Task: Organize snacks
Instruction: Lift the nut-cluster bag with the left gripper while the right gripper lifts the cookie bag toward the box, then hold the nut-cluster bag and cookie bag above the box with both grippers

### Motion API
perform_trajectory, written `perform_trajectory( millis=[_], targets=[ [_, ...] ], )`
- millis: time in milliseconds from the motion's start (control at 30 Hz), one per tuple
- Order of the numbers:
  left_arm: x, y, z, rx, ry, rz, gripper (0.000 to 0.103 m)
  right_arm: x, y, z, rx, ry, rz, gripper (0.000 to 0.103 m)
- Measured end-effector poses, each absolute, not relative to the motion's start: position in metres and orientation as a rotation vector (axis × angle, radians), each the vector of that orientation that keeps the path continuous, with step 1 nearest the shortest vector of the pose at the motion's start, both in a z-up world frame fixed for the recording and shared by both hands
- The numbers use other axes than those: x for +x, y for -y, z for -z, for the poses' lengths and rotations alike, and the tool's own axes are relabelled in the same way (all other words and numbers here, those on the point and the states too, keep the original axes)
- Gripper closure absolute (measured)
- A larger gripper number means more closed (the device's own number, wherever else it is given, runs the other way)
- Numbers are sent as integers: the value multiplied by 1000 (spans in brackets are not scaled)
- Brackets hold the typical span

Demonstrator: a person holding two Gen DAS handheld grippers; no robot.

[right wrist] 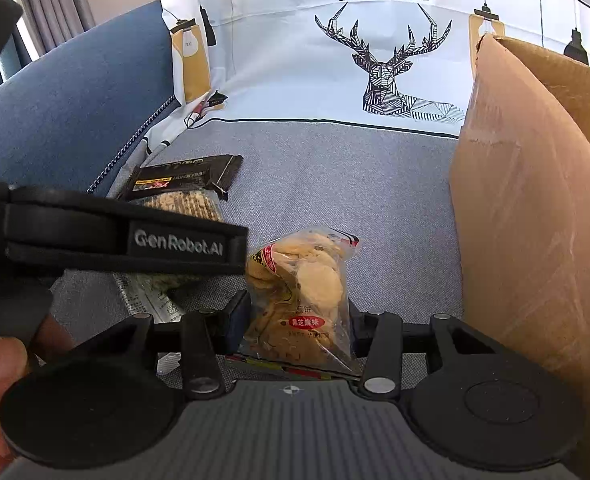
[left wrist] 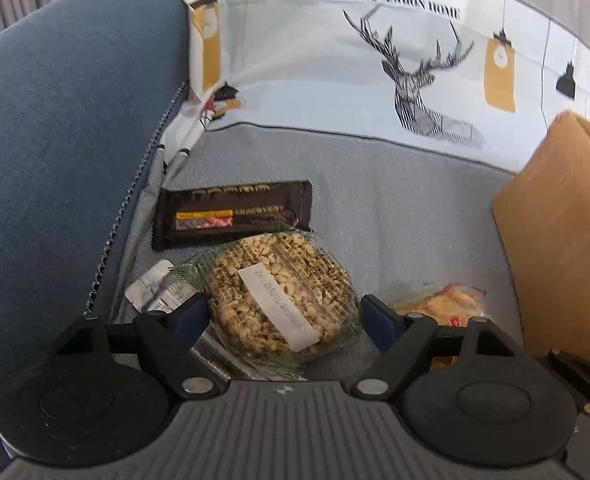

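A blue sofa (left wrist: 55, 128) carries a deer-print cushion (left wrist: 375, 80) and a cardboard box (right wrist: 535, 200) at the right. On the grey seat, the left gripper (left wrist: 283, 316) is spread around a round puffed-grain cake (left wrist: 283, 300). The right gripper (right wrist: 299, 322) brackets a cracker bag (right wrist: 307, 292); whether it pinches, I cannot tell. A dark bar wrapper (left wrist: 231, 214) lies behind.

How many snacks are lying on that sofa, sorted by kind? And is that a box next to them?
Round puffed-grain cakes: 1
Black bars: 1
Clear bags of biscuits: 1
Silvery printed packets, mostly hidden: 1
Cardboard boxes: 1
Total: 4 snacks and 1 box
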State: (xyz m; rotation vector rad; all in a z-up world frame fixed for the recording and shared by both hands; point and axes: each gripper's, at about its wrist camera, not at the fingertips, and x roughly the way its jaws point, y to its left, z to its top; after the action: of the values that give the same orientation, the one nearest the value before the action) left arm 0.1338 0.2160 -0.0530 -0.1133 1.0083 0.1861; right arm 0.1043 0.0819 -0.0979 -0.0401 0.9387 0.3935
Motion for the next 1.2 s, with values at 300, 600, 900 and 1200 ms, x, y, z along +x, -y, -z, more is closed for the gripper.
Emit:
perform_trajectory(
  millis=[300, 600, 900, 1200],
  targets=[
    [131, -234, 39, -230, -931, -222, 19, 100, -78, 89, -35, -876, -409, 57],
    [124, -253, 24, -362, -818, -244, 19, 94, -74, 70, -15, -807, -415, 57],
    [115, -255, 8, -407, -718, -235, 19, 80, -68, 33, -14, -700, -419, 57],
    [107, -245, -7, -390, -685, -216, 19, 69, -51, 0, -13, -624, -415, 57]
  ],
)
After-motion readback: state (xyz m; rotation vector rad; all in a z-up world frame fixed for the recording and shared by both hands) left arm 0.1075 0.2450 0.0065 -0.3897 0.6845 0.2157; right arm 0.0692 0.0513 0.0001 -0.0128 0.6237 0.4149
